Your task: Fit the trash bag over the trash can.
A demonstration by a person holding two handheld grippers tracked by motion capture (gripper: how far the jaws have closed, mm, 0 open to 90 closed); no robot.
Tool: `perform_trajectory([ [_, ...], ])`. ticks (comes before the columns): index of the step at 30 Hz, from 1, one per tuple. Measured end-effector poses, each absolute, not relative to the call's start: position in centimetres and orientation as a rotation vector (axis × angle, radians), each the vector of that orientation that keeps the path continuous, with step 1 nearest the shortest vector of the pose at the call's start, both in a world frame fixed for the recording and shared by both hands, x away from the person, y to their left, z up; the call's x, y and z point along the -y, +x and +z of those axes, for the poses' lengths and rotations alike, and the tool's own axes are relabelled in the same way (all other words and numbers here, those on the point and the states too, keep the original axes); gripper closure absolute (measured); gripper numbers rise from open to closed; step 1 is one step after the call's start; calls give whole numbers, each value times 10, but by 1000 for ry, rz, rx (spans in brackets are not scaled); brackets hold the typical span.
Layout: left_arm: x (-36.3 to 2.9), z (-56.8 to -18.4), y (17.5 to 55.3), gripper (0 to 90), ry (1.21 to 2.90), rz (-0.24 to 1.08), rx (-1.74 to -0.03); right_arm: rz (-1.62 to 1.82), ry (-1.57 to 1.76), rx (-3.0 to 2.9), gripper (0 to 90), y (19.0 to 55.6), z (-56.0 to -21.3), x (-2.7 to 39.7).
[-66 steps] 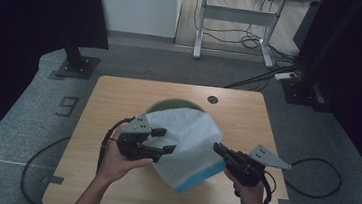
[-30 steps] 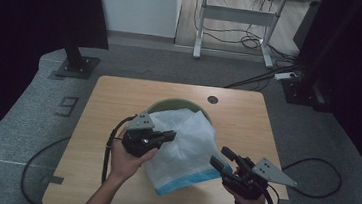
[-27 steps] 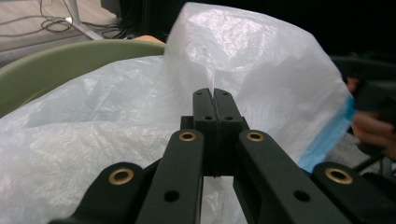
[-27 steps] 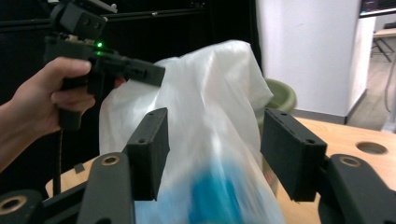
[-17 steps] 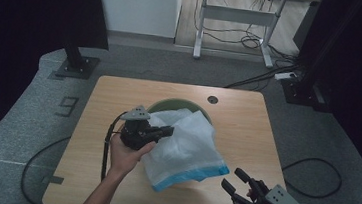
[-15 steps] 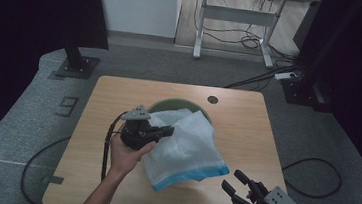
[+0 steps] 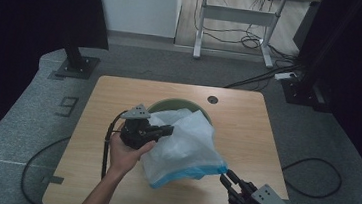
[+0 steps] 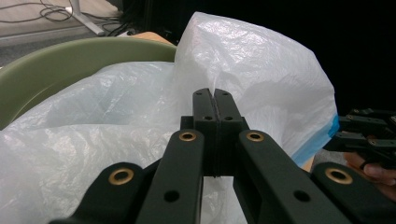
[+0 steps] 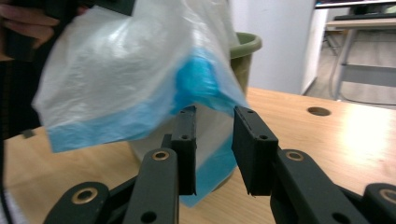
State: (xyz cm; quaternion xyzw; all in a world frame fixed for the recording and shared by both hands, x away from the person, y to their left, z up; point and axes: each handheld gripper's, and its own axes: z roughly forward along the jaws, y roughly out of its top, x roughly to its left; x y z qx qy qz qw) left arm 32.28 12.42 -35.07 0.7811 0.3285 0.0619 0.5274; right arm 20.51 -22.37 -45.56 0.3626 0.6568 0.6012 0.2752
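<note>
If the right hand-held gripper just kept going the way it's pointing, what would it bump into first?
Most likely the blue-edged corner of the plastic bag. The right hand-held gripper, whose jaws have just been closing, points at that hanging corner, which is not yet pressed between them. The green bin stands behind it; depth is hard to judge.

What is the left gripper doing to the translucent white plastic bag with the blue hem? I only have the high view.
Observer: In the left gripper view, the left gripper has its jaws shut on a fold of the translucent white plastic bag.
Operator: And the right gripper?
Observer: In the right gripper view, the right gripper has its jaws apart, though they have just been closing. The bag's blue hem hangs at the gap, unpinched.
Operator: Where's the bin?
Observer: That view shows the round olive-green plastic bin behind the hanging bag.
</note>
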Motion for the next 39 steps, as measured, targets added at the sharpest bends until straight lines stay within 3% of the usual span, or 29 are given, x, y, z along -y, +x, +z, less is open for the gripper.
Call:
perform_trajectory([
  [5, -126, -350, 323, 898, 1865, 147, -795, 1587, 980, -1752, 685, 209, -456, 222],
  [12, -125, -349, 324, 898, 1865, 144, -795, 1597, 952, -1739, 886, 205, -455, 218],
  [39, -139, -327, 345, 899, 1739, 140, -820, 1545, 960, -1758, 890, 215, -440, 219],
])
